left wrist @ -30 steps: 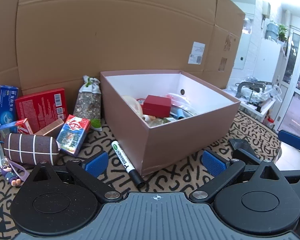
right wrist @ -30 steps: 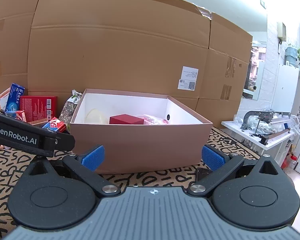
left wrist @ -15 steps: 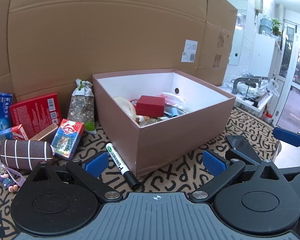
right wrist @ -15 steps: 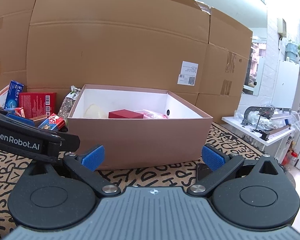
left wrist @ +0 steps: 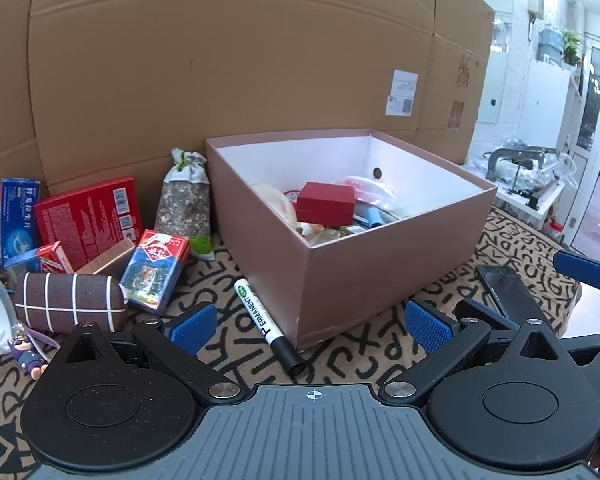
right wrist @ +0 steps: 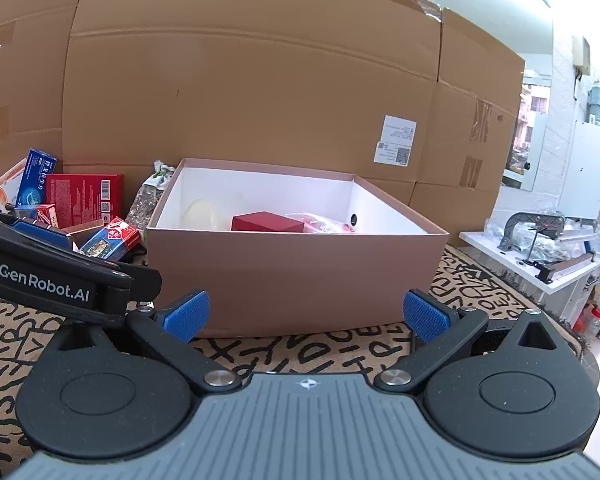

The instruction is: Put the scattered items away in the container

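The open pink-brown cardboard box with a white inside [left wrist: 380,276] stands on a tan mat printed with black letters [left wrist: 356,356], at twelve o'clock from both grippers and backed by a wall of brown corrugated cardboard [left wrist: 228,64]. Inside it lie a small dark red box [left wrist: 326,200], a cream rounded object [left wrist: 270,202] and crinkled clear plastic [left wrist: 366,188]; the rest of the contents is too jumbled to name.

Touching the box's near corner, at about eleven o'clock from the left gripper [left wrist: 310,324], lies a white permanent marker with a black cap [left wrist: 266,324]. Further out, around ten o'clock, a blue-and-red carton with a tiger picture [left wrist: 154,270] leans on the mat just beside a brown pouch with white grid lines [left wrist: 66,306]. Behind them stand a flat red box with a barcode [left wrist: 88,218], a mesh bag of mixed dried pieces tied at the top [left wrist: 184,204] and a blue carton [left wrist: 18,214]. A small purple figurine [left wrist: 28,354] lies at nine o'clock.

A black phone-like slab [left wrist: 504,292] lies flat on the mat at two o'clock.

The left gripper's blue-padded fingers are spread wide with nothing between them. The right gripper [right wrist: 306,316] is likewise spread and empty, facing the box's front wall, with the left gripper's black body crossing its view at nine o'clock.
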Demonstrator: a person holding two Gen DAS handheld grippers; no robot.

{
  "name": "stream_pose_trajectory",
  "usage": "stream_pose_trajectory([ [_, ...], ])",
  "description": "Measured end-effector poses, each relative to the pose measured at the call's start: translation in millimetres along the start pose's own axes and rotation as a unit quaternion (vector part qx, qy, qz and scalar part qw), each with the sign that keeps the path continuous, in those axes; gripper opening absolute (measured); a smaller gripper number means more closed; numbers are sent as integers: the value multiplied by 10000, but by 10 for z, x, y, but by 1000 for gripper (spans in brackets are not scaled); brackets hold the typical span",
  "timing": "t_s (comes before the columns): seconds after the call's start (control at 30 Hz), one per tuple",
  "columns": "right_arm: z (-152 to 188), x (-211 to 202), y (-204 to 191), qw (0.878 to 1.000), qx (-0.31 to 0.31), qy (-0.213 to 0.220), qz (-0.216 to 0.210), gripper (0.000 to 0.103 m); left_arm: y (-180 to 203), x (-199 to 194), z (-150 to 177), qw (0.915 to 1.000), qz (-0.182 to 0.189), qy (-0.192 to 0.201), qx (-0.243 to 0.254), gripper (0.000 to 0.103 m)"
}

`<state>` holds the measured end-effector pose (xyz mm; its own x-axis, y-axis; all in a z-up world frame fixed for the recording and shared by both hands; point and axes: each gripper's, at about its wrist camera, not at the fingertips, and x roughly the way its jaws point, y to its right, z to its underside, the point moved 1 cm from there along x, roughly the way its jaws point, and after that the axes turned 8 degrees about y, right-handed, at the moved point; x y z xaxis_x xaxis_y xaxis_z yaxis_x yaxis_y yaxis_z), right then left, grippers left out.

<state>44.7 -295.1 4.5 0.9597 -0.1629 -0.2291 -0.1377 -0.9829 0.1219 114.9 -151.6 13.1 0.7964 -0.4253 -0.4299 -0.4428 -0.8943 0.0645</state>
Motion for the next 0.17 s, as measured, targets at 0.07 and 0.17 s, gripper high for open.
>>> stream_pose_trajectory([
  [0.07, 6, 15, -5, 10000, -5, -16, -15, 103, -8, 11, 4, 10000, -17, -23, -7, 103],
  [0.17, 9, 44, -1, 10000, -20, -24, -81, 103, -17, 17, 4, 9999, -96, -21, -18, 103],
])
